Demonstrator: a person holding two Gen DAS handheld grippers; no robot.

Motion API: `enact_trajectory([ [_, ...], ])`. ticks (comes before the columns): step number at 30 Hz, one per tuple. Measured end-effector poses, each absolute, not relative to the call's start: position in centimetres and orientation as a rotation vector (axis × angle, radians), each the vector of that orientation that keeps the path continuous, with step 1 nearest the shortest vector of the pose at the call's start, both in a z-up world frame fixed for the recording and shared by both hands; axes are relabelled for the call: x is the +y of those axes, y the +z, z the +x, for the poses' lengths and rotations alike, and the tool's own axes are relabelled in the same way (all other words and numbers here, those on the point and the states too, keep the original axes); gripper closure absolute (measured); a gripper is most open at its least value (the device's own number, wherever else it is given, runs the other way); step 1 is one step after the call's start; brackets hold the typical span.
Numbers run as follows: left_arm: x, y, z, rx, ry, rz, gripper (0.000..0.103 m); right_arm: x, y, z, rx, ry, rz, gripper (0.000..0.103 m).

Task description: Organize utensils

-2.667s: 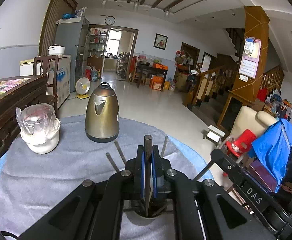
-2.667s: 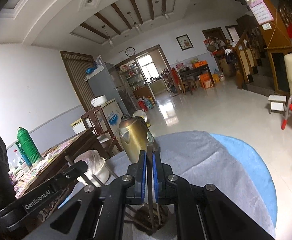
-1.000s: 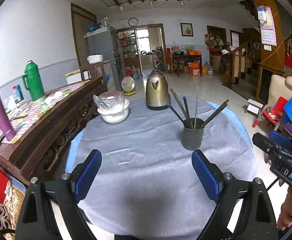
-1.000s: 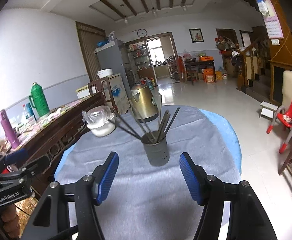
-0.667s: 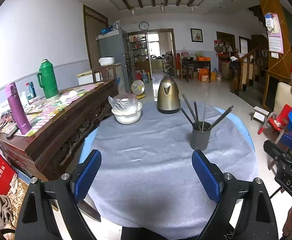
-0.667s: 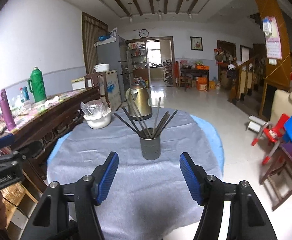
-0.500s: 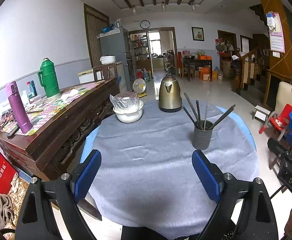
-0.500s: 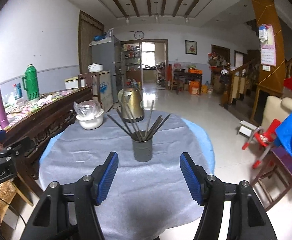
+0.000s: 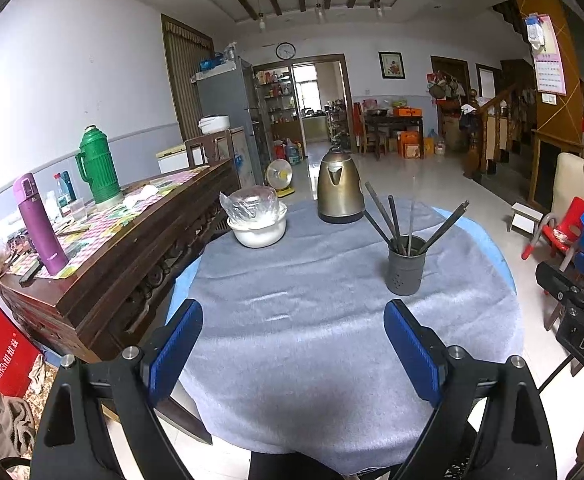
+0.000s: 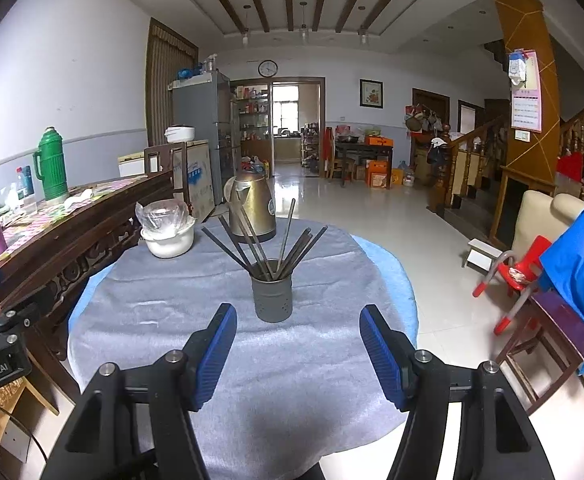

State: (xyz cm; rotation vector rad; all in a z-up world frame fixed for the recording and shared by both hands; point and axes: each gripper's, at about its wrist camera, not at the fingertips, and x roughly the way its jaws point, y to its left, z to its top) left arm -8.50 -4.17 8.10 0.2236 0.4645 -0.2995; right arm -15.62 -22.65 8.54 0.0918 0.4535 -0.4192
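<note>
On the table [image 10: 171, 312] stood a gray cup [image 10: 272, 297] full of dark sticks [image 10: 287, 236]. Near it, a white bowl [image 10: 168, 242] held a plastic bag. Our left claw [image 9: 292, 354] and right claw [image 10: 298, 354] were both wide and held nothing.

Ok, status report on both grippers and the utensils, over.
Left gripper open, right gripper open, both empty. Chopsticks standing in grey holder on the table. Kettle behind holder, nothing blocking.
</note>
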Motion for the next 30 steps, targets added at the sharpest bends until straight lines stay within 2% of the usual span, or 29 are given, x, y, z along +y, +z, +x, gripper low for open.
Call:
enact_trajectory([
  [30, -4.19, 7.78, -8.83, 0.471, -0.289, 0.214, 0.011, -22.07, 8.37, -15.93, 0.470, -0.436, 0.091, 0.035],
])
